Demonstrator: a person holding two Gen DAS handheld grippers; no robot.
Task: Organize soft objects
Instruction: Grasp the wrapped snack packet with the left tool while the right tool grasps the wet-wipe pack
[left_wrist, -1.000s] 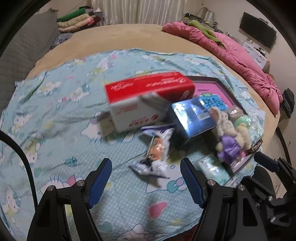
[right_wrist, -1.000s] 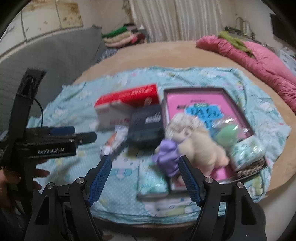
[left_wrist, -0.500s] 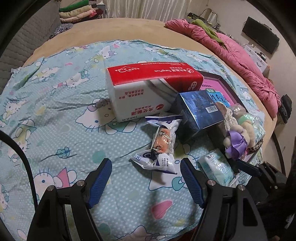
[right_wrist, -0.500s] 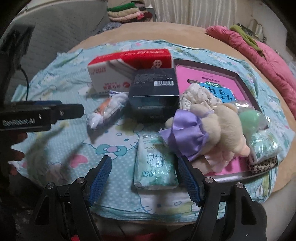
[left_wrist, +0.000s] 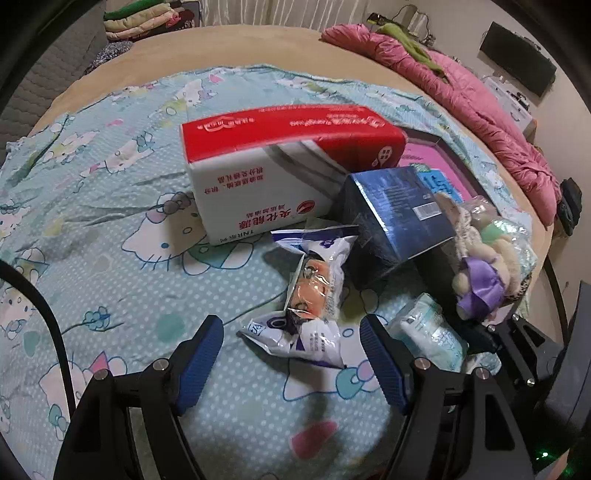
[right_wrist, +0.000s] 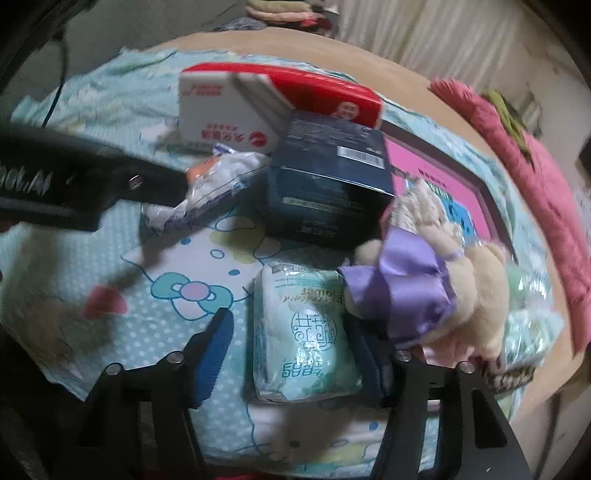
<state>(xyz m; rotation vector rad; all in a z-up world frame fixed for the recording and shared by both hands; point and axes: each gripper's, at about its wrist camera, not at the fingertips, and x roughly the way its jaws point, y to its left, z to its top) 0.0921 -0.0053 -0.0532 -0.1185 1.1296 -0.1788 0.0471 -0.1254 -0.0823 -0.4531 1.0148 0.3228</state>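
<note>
On the cartoon-print sheet (left_wrist: 110, 184) lies a white and purple snack packet (left_wrist: 314, 302), just ahead of my left gripper (left_wrist: 291, 354), which is open and not touching it. A pale green tissue pack (right_wrist: 303, 332) lies between the fingers of my right gripper (right_wrist: 291, 358). Its jaws are closing; the right pad is at the pack's edge, while the left pad stands clear of it. A beige plush toy with a purple bow (right_wrist: 424, 288) leans against the pack's right side. The plush toy (left_wrist: 480, 284) and the tissue pack (left_wrist: 428, 332) also show in the left wrist view.
A red and white carton (left_wrist: 280, 162) and a dark blue box (left_wrist: 395, 214) stand behind the packet. A pink-lined tray (right_wrist: 443, 173) holds the plush and green wrapped items (right_wrist: 528, 295). A pink quilt (left_wrist: 480, 103) lies at the far right. The left tool's black body (right_wrist: 74, 184) crosses the right wrist view.
Both grippers have come down closer to the sheet. The right one rolled and settled over the tissue pack, and its jaws have narrowed. The left gripper's opening is unchanged.
</note>
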